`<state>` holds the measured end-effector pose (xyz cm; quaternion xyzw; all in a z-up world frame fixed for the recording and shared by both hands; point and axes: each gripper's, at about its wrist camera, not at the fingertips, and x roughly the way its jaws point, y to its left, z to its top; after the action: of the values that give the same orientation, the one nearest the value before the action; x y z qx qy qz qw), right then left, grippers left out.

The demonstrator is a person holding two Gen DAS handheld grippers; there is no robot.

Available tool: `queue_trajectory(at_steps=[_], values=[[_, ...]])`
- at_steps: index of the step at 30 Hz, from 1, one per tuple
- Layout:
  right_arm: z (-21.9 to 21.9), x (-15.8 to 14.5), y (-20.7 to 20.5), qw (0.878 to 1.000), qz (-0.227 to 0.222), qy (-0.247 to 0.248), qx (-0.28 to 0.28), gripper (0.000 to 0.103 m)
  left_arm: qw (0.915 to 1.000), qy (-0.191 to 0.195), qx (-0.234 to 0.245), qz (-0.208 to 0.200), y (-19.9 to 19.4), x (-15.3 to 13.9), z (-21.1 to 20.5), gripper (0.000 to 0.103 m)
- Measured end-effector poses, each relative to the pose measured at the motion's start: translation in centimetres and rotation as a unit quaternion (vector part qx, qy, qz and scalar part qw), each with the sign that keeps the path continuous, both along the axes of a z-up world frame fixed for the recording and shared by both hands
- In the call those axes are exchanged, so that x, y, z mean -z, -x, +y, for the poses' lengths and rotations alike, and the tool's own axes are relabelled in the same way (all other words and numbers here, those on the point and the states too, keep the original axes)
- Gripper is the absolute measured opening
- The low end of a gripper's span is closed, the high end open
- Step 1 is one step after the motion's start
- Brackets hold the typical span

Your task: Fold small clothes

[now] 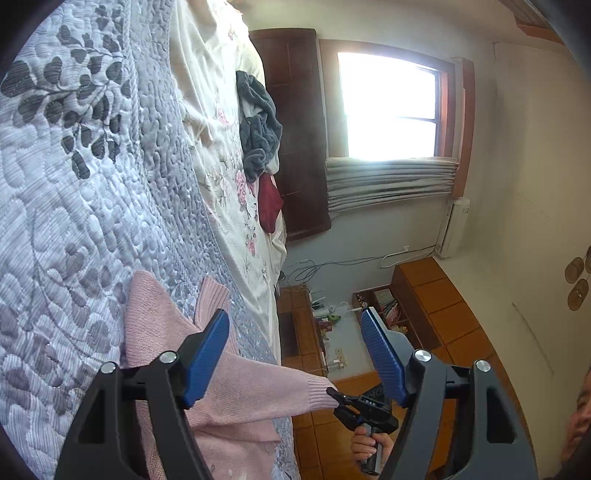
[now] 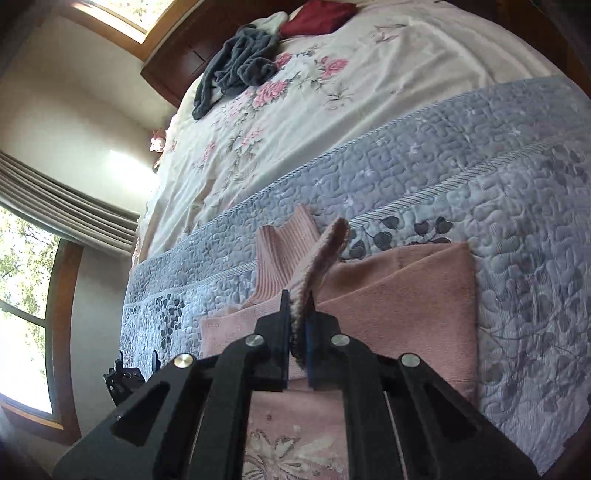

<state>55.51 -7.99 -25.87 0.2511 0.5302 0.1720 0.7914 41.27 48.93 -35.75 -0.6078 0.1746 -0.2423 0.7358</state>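
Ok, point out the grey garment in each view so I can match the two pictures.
Left wrist view: the grey garment lies crumpled on the floral sheet, upper centre, just above the red garment.
Right wrist view: the grey garment is at upper left, near the bed's far edge, left of the red garment.
Shared landmark: the pink sweater on the grey quilt.

The left gripper has black angled arms, round silver screws at the joints and blue ribbed pads on its fingers. The right gripper has the same black frame, silver screws and a blue pad; a hand wraps its grey handle.
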Motion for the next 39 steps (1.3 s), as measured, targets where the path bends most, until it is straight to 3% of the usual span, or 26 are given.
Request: queue_trajectory(at_steps=[4, 10, 23, 27, 32, 36, 38, 39], values=[[-2.7, 4.3, 0.4, 0.999, 0.035, -0.013, 0.028, 0.005, 0.9999, -0.008, 0.013, 0.008, -0.7, 0.4, -0.9, 0.073], [-4.8, 8.1, 0.4, 0.996, 0.071, -0.030, 0.045, 0.005, 0.9991, -0.027, 0.030, 0.015, -1.2, 0.6, -2.0, 0.073], [-7.5, 14.8, 0.5, 0.988, 0.129, -0.042, 0.068, 0.006, 0.9939, -0.068, 0.076, 0.041, -2.2, 1.5, -5.1, 0.073], [-7.8, 14.9, 0.4, 0.989, 0.125, -0.047, 0.055, 0.011, 0.9891, -0.084, 0.104, 0.062, -2.6, 2.4, -6.7, 0.073], [-7.9, 10.7, 2.2, 0.997, 0.051, -0.042, 0.035, 0.011, 0.9756, -0.113, 0.170, 0.081, -2.8, 2.3, -9.9, 0.073], [-6.4, 11.8, 3.2, 0.997, 0.061, -0.043, -0.004, 0.012, 0.9480, -0.196, 0.203, 0.147, -3.8, 2.7, -11.7, 0.074], [-7.0, 13.2, 3.1, 0.997, 0.073, -0.016, 0.005, 0.005, 0.9313, -0.229, 0.199, 0.202, -4.3, 4.1, -11.4, 0.070], [-7.6, 13.7, 3.0, 0.997, 0.077, -0.022, 0.015, 0.004, 0.9277, -0.230, 0.203, 0.213, -4.5, 4.7, -11.3, 0.069]])
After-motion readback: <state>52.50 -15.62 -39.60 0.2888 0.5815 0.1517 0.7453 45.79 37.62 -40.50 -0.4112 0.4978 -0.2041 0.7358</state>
